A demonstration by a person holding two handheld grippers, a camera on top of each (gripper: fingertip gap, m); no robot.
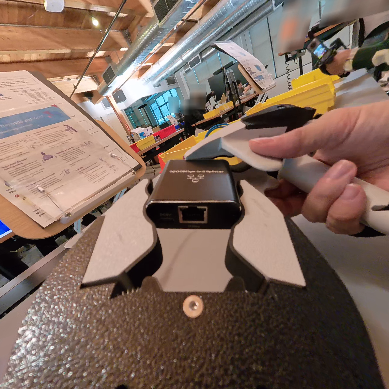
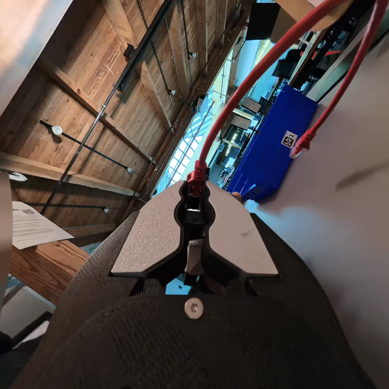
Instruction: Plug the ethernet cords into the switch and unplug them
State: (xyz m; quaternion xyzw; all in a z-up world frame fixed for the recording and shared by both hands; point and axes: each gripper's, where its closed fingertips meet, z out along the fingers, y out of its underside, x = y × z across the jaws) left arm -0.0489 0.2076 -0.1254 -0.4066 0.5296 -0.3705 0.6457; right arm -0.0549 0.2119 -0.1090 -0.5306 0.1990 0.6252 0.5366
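Note:
My left gripper (image 1: pixel 194 186) is shut on a small black switch box (image 1: pixel 193 195) and holds it level, its one empty port facing the camera. My right gripper (image 2: pixel 194 187) is shut on the red plug (image 2: pixel 195 181) of a red ethernet cord (image 2: pixel 242 90). The cord loops up and its other plug (image 2: pixel 301 144) hangs free at the right. In the left wrist view the right gripper (image 1: pixel 202 151), held by a hand (image 1: pixel 336 168), rests its fingers at the far top edge of the switch. The red plug and the far ports are hidden there.
A clipboard stand with a printed sheet (image 1: pixel 52 147) stands close on the left. Yellow bins (image 1: pixel 305 99) sit behind the switch, and a blue bin (image 2: pixel 271 147) on the white table (image 2: pixel 336 210). Another person's arm with a gripper (image 1: pixel 328 54) is at the upper right.

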